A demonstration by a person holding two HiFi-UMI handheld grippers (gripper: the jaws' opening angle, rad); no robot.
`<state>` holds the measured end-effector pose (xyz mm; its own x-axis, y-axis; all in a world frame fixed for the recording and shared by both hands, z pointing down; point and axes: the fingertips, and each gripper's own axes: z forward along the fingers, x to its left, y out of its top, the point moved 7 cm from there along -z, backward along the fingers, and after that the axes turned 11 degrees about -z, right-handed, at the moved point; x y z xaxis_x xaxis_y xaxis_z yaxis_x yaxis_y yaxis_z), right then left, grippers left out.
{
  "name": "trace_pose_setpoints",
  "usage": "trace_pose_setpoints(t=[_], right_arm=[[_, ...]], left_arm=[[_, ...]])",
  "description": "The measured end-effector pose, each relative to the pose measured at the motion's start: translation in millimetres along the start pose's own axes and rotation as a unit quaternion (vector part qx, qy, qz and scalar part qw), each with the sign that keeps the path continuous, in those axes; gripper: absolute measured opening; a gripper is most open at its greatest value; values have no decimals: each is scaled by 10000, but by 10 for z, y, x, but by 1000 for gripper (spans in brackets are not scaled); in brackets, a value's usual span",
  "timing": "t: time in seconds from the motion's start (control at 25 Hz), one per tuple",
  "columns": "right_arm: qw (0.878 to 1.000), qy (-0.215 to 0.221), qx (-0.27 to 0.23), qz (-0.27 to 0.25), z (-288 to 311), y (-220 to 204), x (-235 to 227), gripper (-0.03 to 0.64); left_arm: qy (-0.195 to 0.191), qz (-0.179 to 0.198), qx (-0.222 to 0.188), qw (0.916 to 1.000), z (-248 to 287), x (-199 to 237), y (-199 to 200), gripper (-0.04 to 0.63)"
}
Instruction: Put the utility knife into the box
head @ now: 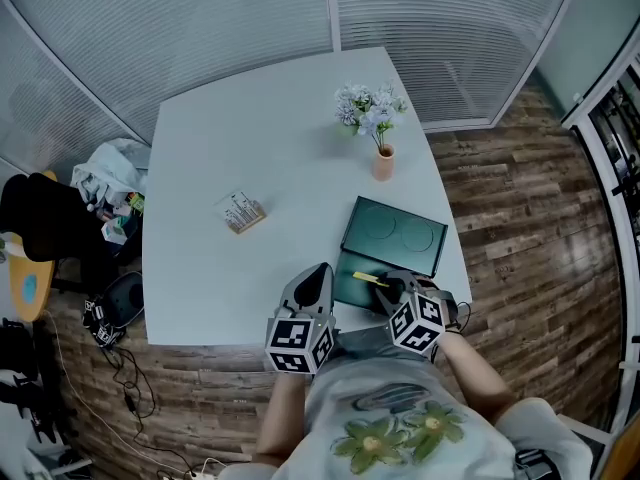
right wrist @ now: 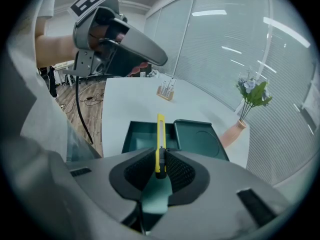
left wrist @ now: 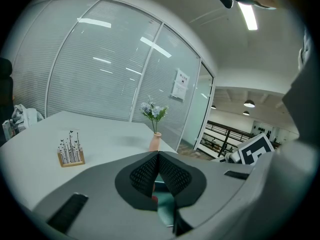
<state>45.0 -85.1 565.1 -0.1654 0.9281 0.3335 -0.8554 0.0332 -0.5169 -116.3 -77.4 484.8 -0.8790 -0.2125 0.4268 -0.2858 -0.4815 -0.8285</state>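
The yellow utility knife (right wrist: 160, 134) stands on edge between the pads of my right gripper (right wrist: 160, 159), which is shut on it. Its front end juts out over the open dark green box (right wrist: 136, 138). The box's lid (right wrist: 198, 135) lies flat beside the tray on the right. From the head view the knife (head: 369, 279) hangs over the box tray (head: 347, 288) at the table's near edge, held by the right gripper (head: 391, 287). My left gripper (head: 321, 270) hovers just left of the box. Its jaws meet at the tips (left wrist: 158, 157) with nothing between them.
A pink vase with pale flowers (head: 382, 158) stands behind the box. A small wooden stand (head: 244, 213) sits mid-table, left of the box. The white table (head: 230, 138) ends right under both grippers. Bags (head: 110, 183) and cables (head: 125, 368) lie on the floor at left.
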Motion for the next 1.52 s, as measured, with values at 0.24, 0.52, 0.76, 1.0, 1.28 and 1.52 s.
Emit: trace_pose_setpoints(t=[0.24, 0.52, 0.76, 1.0, 1.28, 1.52], right_arm=[[9998, 15, 112, -133, 49, 17, 42, 71], [9994, 107, 231, -214, 130, 18, 81, 71], [9991, 174, 309, -240, 197, 19, 86, 71], [9984, 203, 415, -323, 264, 3, 86, 71], [9973, 332, 539, -369, 347, -52, 91, 71], [9965, 367, 646, -386, 434, -88, 85, 71]], left_arm=[[-23, 16, 12, 10000, -41, 17, 1, 0], [-10, 27, 50, 10000, -85, 63, 1, 0], [-4, 40, 65, 10000, -101, 100, 24, 0], [-6, 40, 93, 9999, -84, 129, 35, 0], [-8, 23, 118, 9999, -57, 139, 29, 0], [-7, 2, 139, 9999, -32, 169, 11, 2]])
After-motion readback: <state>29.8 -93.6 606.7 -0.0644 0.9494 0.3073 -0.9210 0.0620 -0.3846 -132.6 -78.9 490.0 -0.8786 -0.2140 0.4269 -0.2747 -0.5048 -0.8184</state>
